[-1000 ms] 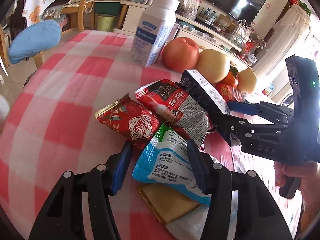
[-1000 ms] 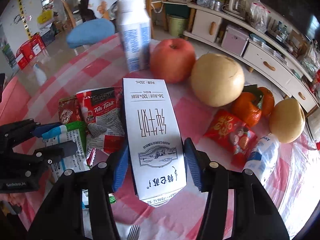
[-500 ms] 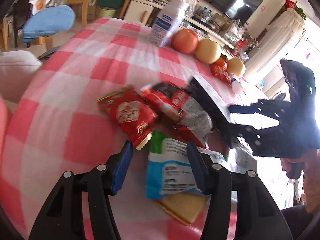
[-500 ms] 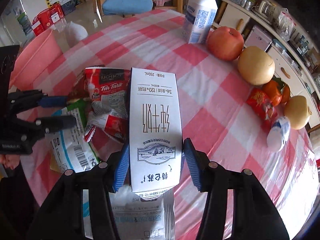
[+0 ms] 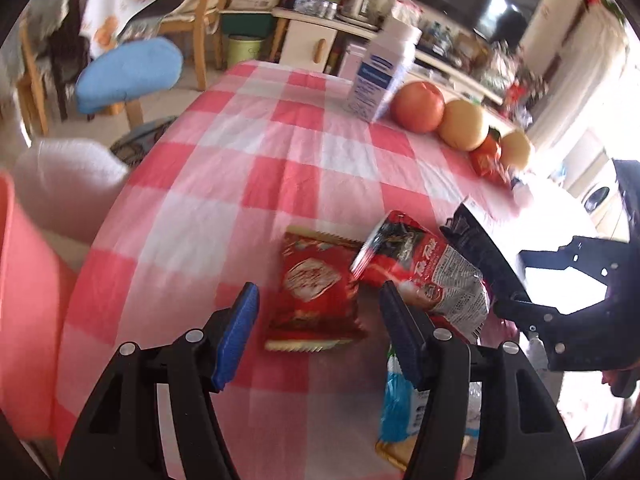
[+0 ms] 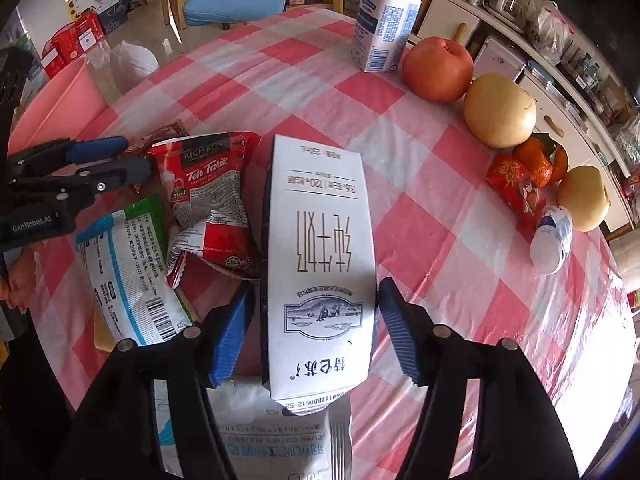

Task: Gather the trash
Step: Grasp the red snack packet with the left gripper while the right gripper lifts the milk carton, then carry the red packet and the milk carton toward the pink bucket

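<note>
**A:** Where's the trash sitting?

**B:** I see the white milk carton (image 6: 320, 264) lying flat on the checked worktop (image 6: 420, 216), right between my right tongs (image 6: 316, 332). Its far end sits close beside the red Teh Tarik sachet (image 6: 212, 200). Left of that is a white and blue wrapper (image 6: 128, 268), and another white packet (image 6: 256, 424) lies under the carton's near end.

**A:** Are the right tongs gripping the carton?

**B:** No. They have just been opening, and there is a gap on each side between the blue pads (image 6: 232, 332) and the carton, so it is released.

**A:** And the left side?

**B:** My left tongs (image 5: 316, 332) have also just been spreading. A red snack packet (image 5: 316, 300) lies flat on the worktop in the space between them, ahead of the pads, and neither touches it. The Teh Tarik sachet overlaps that packet's right edge. The view is blurred there, so I cannot read its print.

**A:** What else is around?

**B:** Toward the far edge I see a white bottle (image 6: 386, 20) standing upright, then a red apple (image 6: 438, 70), a yellow pear (image 6: 500, 110), tangerines (image 6: 540, 160), a small red pouch (image 6: 516, 184), a second pear (image 6: 584, 198) and a small bottle on its side (image 6: 552, 238). A pink bin (image 6: 52, 104) stands off the worktop's left edge.
</note>
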